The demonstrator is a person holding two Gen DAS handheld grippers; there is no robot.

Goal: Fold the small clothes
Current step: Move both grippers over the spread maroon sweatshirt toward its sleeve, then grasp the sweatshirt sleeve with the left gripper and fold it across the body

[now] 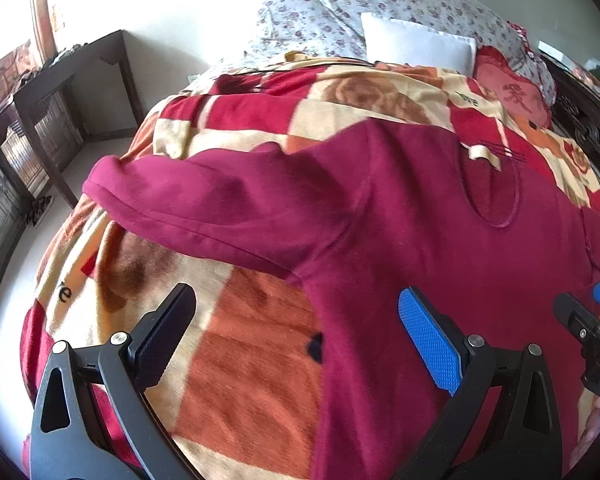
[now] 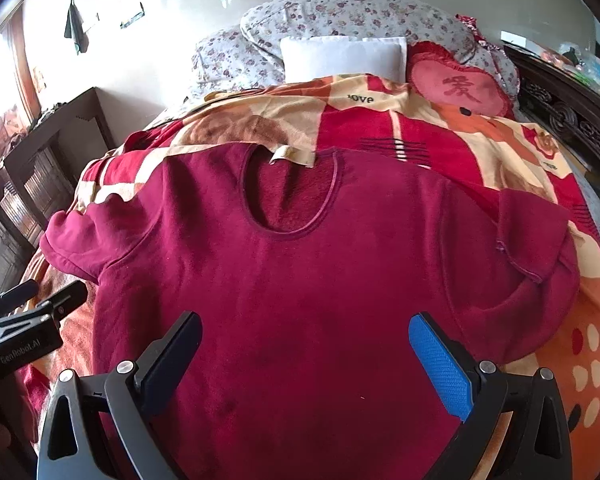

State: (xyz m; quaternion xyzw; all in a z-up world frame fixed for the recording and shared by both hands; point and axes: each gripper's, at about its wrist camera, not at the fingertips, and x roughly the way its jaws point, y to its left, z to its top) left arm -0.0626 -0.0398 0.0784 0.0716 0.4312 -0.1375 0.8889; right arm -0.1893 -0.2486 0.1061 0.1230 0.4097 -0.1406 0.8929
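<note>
A maroon long-sleeved top (image 2: pixel 300 288) lies flat, front up, on a patterned blanket (image 2: pixel 380 128), neckline away from me. Its left sleeve (image 1: pixel 204 196) stretches out to the left; its right sleeve (image 2: pixel 532 232) is folded in over the body. My left gripper (image 1: pixel 296 320) is open and empty, hovering over the top's left side edge below the armpit. My right gripper (image 2: pixel 306 344) is open and empty above the middle of the top's body. The right gripper also shows at the right edge of the left wrist view (image 1: pixel 588 308), and the left gripper at the left edge of the right wrist view (image 2: pixel 40 300).
The blanket (image 1: pixel 252 360) covers a bed. A white pillow (image 2: pixel 342 56), floral pillows (image 2: pixel 340 12) and a red heart cushion (image 2: pixel 458 88) lie at the head. A dark wooden table (image 1: pixel 60 92) stands left of the bed, a carved dark headboard (image 2: pixel 564 112) on the right.
</note>
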